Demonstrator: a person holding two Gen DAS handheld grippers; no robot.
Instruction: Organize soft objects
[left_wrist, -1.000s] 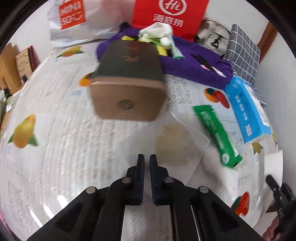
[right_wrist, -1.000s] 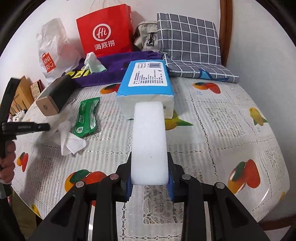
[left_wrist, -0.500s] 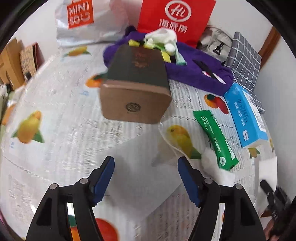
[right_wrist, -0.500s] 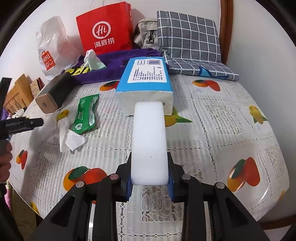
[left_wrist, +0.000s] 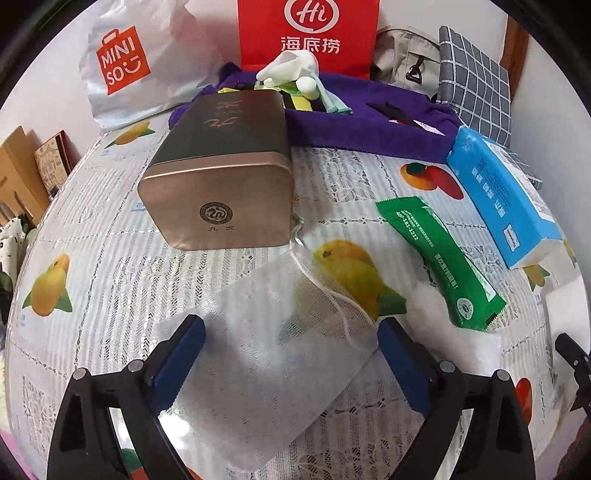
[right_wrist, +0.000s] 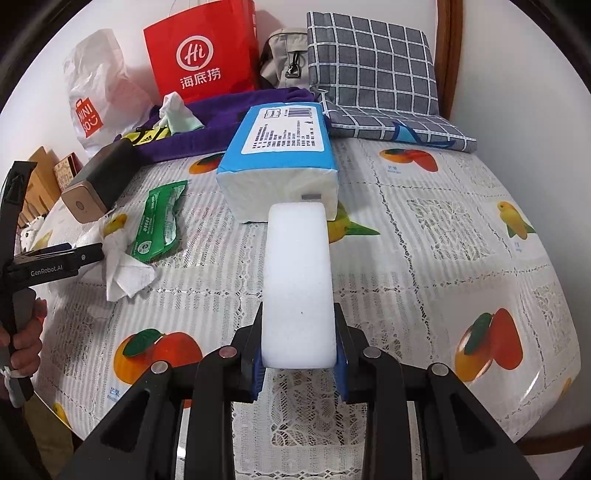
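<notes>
Sponge held, mesh bag on the table

Table (right_wrist: 424, 236) with a fruit-print cloth fills both views. At the back stand a red paper bag (left_wrist: 308, 35) and a white shopping bag (left_wrist: 140, 62), with a purple cloth (left_wrist: 369, 125) lying in front of them. A dark tin box (left_wrist: 225, 170) lies on its side near the middle. A blue tissue pack (right_wrist: 279, 158) lies beside a green wipes packet (left_wrist: 439, 262).

The right gripper (right_wrist: 299, 365) is clamped on a white sponge block (right_wrist: 298, 284), which points toward the tissue pack. The left gripper (left_wrist: 290, 354) has its jaws opening wide. A white mesh drawstring bag (left_wrist: 266, 354) lies flat on the table between them, and the pads do not press it. A crumpled tissue (right_wrist: 123, 271) lies near the wipes packet.
</notes>
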